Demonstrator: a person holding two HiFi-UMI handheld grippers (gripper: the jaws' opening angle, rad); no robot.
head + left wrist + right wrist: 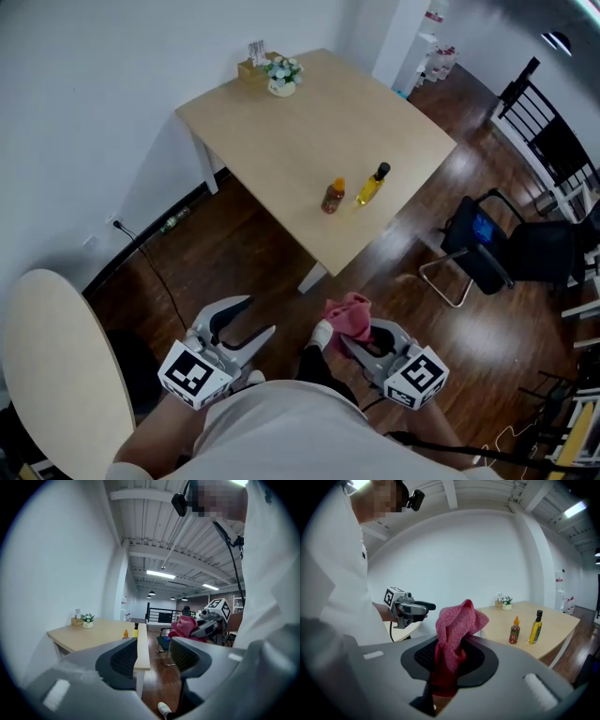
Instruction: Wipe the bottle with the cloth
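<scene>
Cloth (454, 620) first; is it sitting firmly in the right gripper (454, 663)?

Yes; the jaws are clamping on its lower folds, and the rest is bunching up and flopping over above them; the left gripper (154, 657) is standing with its jaws apart and nothing between them; both are hanging low in front of the person, well apart from the table (281, 141).

And the bottle; where is it standing?

Two are standing upright near the table edge closest to the person, just beside each other; a small sauce bottle (333, 196) with an orange cap and a taller oil bottle (372, 185) with a black cap; I am not managing to tell which one is meant; a flower pot (282, 77) is sitting at the far corner, well clear of them.

How are you expecting them to handle?

The cloth is looking soft and light, so it is likely going to fold around whatever it is rubbing; either bottle is looking rigid, smooth and probably slippery, and tall enough to be tipping under a sideways push; I am thinking the empty gripper should be taking the body below the neck, squarely across the widest part, while the cloth is working over the sides.
</scene>
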